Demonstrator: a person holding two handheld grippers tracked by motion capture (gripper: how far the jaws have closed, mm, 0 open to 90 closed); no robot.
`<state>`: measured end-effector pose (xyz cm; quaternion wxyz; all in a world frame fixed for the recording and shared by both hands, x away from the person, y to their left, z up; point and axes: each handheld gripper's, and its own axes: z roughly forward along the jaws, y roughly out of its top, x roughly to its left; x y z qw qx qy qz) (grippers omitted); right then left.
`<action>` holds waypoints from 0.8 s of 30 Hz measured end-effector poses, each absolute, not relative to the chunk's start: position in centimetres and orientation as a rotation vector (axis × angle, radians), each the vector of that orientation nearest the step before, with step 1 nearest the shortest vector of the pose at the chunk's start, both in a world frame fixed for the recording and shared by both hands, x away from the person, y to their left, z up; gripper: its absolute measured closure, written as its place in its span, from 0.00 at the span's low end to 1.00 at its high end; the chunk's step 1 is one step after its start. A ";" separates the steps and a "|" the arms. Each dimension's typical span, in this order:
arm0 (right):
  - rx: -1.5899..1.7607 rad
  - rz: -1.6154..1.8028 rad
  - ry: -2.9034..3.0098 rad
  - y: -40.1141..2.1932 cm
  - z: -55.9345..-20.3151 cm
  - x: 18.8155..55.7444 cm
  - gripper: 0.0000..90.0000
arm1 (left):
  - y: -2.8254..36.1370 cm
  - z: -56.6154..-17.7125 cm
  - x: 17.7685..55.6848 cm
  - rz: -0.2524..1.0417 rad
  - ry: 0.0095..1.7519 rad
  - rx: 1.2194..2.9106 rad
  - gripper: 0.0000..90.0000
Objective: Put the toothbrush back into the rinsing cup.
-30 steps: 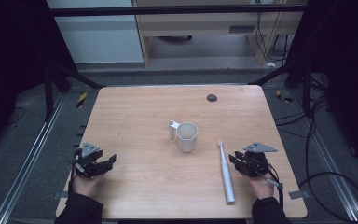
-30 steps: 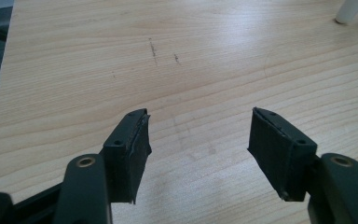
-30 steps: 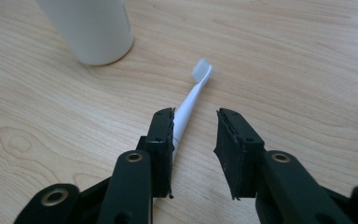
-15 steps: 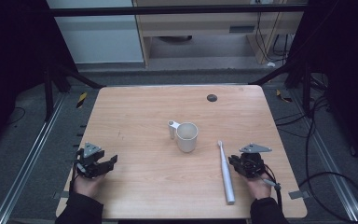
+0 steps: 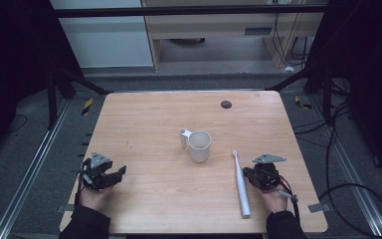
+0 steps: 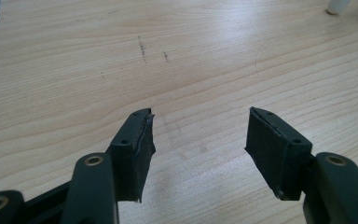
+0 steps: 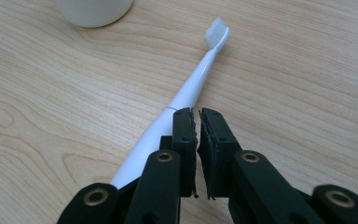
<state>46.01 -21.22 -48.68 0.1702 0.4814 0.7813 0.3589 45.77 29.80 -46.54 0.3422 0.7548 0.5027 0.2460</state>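
Both hands rest low on the pale wooden bench [image 5: 144, 124]. Left gripper [image 6: 198, 133], well left of the white ceramic mug [image 5: 199, 145], fingers spread wide, empty. Right gripper [image 7: 196, 123], fingers pressed together on nothing, just beside the long white electric toothbrush [image 5: 240, 184] lying right of the mug.

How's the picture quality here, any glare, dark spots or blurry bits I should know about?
High view: the table is evenly lit and its surroundings fall into near black; the picture is soft, so the toothbrush and cup lack fine detail. Left gripper view: a pale sheen washes the wood grain toward the upper right. Right gripper view: the bristles are slightly soft, while the right gripper is sharp.
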 end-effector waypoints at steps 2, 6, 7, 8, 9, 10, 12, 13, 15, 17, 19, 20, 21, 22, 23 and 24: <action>1.364 1.022 2.224 -21.1 -48.7 46.0 0.94 | 29.8 -46.5 45.8 0.639 1.307 1.964 0.45; 1.362 1.015 2.230 -20.9 -48.7 46.0 0.95 | 29.8 -46.6 45.8 0.639 1.305 1.967 0.45; 1.360 1.014 2.233 -20.9 -48.7 46.0 0.95 | 29.8 -46.6 45.8 0.639 1.306 1.968 0.45; 1.359 1.016 2.234 -20.8 -48.7 46.0 0.96 | 29.8 -46.6 45.8 0.640 1.306 1.968 0.45; 1.362 1.018 2.234 -20.7 -48.8 46.0 0.96 | 29.8 -46.6 45.8 0.639 1.306 1.968 0.45; 1.362 1.015 2.237 -20.7 -48.8 46.0 0.96 | 29.8 -46.6 45.8 0.639 1.306 1.969 0.45; 1.356 1.012 2.241 -20.6 -48.8 46.1 0.96 | 29.7 -46.6 45.8 0.639 1.305 1.970 0.45; 1.356 1.012 2.241 -20.6 -48.8 46.1 0.96 | 29.7 -46.6 45.8 0.639 1.305 1.970 0.45; 1.355 1.015 2.243 -20.5 -48.8 46.1 0.96 | 29.7 -46.6 45.8 0.639 1.305 1.972 0.45; 1.357 1.018 2.247 -20.4 -48.8 46.1 0.96 | 29.7 -46.6 45.8 0.639 1.306 1.973 0.45; 1.354 1.016 2.254 -20.3 -48.8 46.1 0.96 | 29.7 -46.6 45.8 0.639 1.306 1.972 0.45; 1.354 1.016 2.254 -20.3 -48.8 46.1 0.96 | 29.7 -46.6 45.8 0.641 1.305 1.973 0.45; 1.352 1.010 2.255 -20.3 -48.8 46.1 0.96 | 29.7 -46.6 45.8 0.639 1.307 1.974 0.45; 1.349 1.008 2.258 -20.2 -48.9 46.1 0.96 | 29.7 -46.6 45.8 0.639 1.306 1.974 0.45; 1.349 1.008 2.258 -20.2 -48.9 46.1 0.96 | 29.7 -46.6 45.8 0.639 1.306 1.974 0.45; 1.348 1.009 2.259 -20.2 -48.9 46.1 0.96 | 29.7 -46.6 45.8 0.639 1.306 1.974 0.45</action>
